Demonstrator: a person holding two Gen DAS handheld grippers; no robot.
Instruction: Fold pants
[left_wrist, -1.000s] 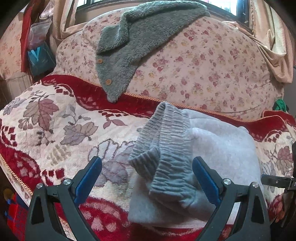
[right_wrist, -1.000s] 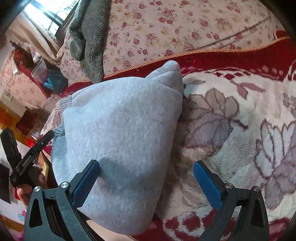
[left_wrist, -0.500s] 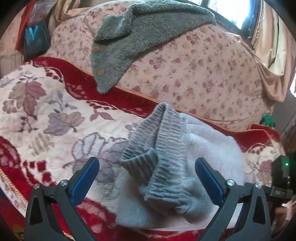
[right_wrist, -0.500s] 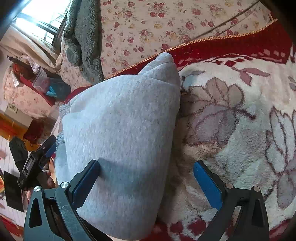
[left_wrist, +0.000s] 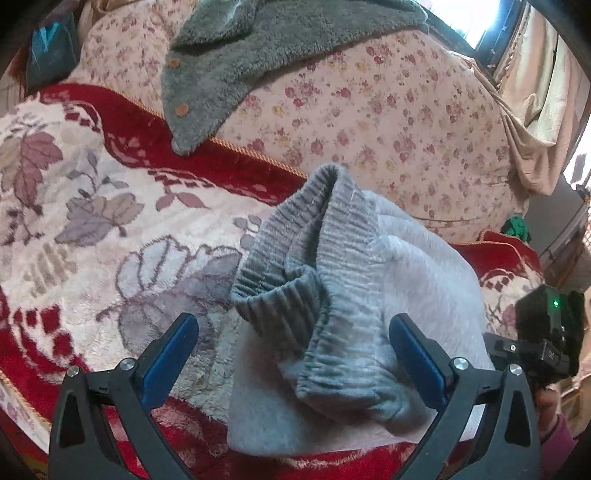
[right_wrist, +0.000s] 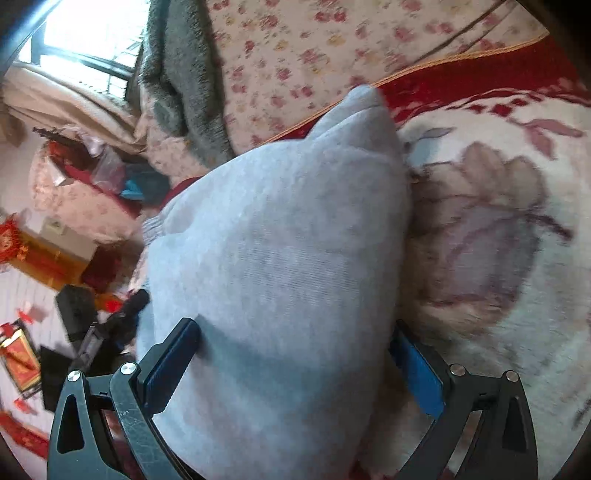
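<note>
Both grippers are held open over the folded pants (left_wrist: 417, 295) on the blanket (left_wrist: 92, 229): left gripper (left_wrist: 291, 343) at the waistband (left_wrist: 325, 266), right gripper (right_wrist: 291, 350) astride the fold.

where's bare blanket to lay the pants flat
Free: the leaf-patterned blanket left of the folded grey pants, up to its red border. Crowded: the floral bedding behind, with a grey fleece garment draped over it.

Two close downward wrist views (shared: pants (left_wrist: 417, 280))
</note>
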